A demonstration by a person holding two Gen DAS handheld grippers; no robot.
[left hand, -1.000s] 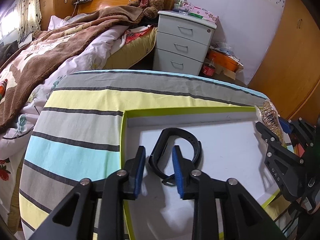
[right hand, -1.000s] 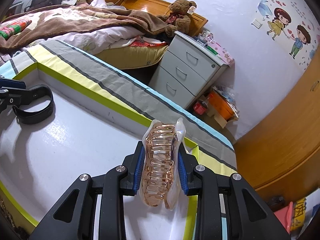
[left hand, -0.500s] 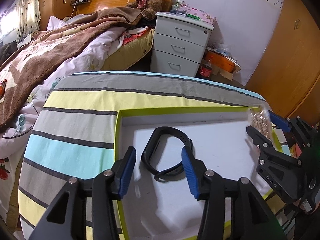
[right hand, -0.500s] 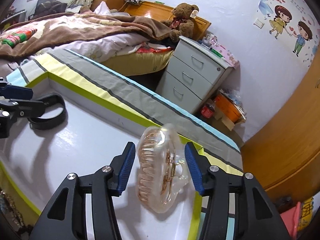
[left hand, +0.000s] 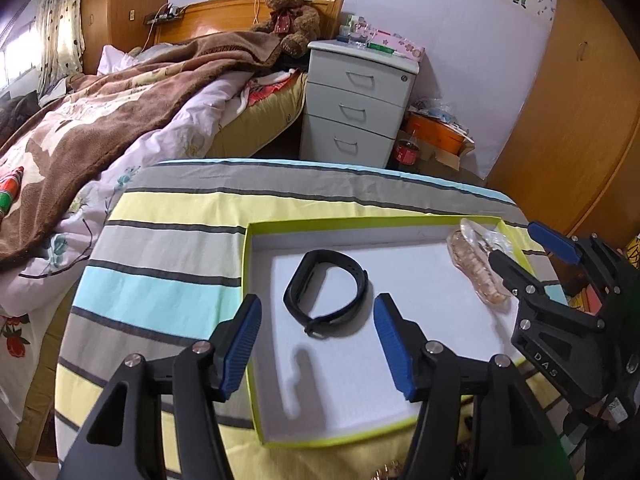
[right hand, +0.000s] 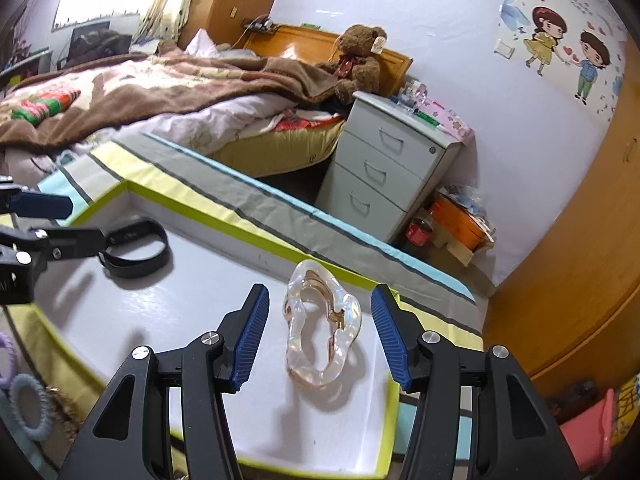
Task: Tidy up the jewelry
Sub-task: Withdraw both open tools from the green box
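Striped worktop [left hand: 168, 240], green-rimmed white tray [left hand: 256, 408] at frame centre. Black wristband [left hand: 325, 294] and clear hair claw [right hand: 320, 328] lying loose inside. Left hand-held gripper [left hand: 318, 346] just spread wider, right hand-held gripper [right hand: 320, 336] spread, both pinching nothing.

Two wrist fisheyes, close above, angled down – both share white tray [left hand: 256, 264] [right hand: 224, 220], bed beyond

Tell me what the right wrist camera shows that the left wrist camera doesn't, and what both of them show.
Only the right wrist view shows the hair ties lying outside the tray's near edge, and the window. Only the left wrist view shows the striped cloth's whole left side. Both show the green-rimmed tray, with the black band and the clear hair claw lying free in it, and both grippers open.
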